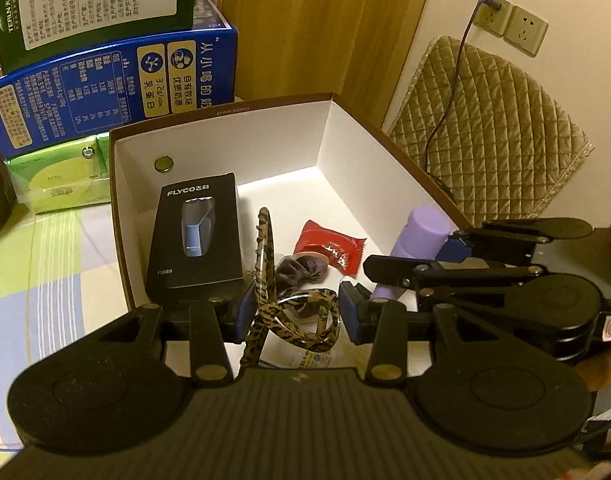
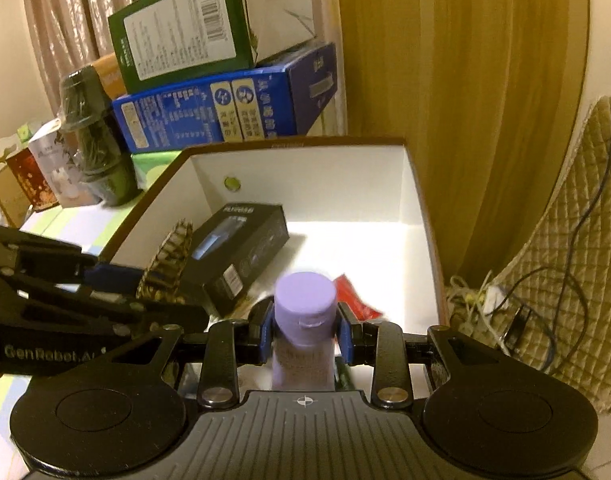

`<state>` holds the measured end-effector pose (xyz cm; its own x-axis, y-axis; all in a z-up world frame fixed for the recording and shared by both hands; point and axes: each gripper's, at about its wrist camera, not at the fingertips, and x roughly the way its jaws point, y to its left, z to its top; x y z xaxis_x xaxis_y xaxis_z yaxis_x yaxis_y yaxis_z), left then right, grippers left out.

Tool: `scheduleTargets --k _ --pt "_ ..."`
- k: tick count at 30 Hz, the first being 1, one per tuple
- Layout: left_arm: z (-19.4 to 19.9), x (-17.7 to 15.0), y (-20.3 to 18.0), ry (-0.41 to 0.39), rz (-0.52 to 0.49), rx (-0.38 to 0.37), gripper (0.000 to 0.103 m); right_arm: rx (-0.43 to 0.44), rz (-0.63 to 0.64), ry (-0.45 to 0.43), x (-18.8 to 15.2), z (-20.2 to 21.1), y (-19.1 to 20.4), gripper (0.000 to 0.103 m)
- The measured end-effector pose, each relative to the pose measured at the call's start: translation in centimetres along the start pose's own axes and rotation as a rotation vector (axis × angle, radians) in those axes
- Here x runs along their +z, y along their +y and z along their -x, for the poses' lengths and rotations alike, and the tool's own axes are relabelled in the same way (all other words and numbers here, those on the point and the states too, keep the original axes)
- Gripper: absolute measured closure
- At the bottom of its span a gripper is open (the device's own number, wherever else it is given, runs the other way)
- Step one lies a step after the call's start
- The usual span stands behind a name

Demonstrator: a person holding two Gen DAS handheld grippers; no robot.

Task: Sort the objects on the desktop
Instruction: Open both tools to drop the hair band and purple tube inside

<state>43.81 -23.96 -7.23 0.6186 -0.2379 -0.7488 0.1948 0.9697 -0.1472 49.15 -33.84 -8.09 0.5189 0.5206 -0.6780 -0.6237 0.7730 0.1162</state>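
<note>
Resting between the fingers (image 2: 347, 336) – purple bottle (image 2: 303, 312), hair clip (image 1: 293, 320).

Dim, warm yellowish indoor light; the white box floor (image 1: 289, 196) glares brightest. Fisheye bending and dark vignetting toward every corner. Right wrist view slightly motion-blurred around the purple bottle (image 2: 305, 304).

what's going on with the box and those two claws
A person is sorting desk items into an open white-lined box. The left claw grips a tortoiseshell hair clip and the right claw grips a purple bottle, both over the box. A black shaver box, a red snack packet and a dark scrunchie already lie inside.
</note>
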Motion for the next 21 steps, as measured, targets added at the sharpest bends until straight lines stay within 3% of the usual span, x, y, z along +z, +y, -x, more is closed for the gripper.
scheduleTargets --k 3,8,16,21 --pt "-0.4 0.1 0.1 0.007 0.004 0.001 0.065 0.014 -0.023 -0.018 0.4 0.1 -0.3 0.071" --pt "-0.6 0.1 0.3 0.014 0.005 0.006 0.065 0.006 -0.031 -0.039 0.4 0.6 -0.6 0.056" --pt "-1.2 0.2 0.0 0.022 -0.003 0.004 0.066 0.002 -0.053 -0.067 0.3 2.0 -1.3 0.048" --pt "-0.6 0.6 -0.4 -0.007 -0.021 0.005 0.051 0.009 -0.088 -0.101 0.1 3.7 -1.7 0.037"
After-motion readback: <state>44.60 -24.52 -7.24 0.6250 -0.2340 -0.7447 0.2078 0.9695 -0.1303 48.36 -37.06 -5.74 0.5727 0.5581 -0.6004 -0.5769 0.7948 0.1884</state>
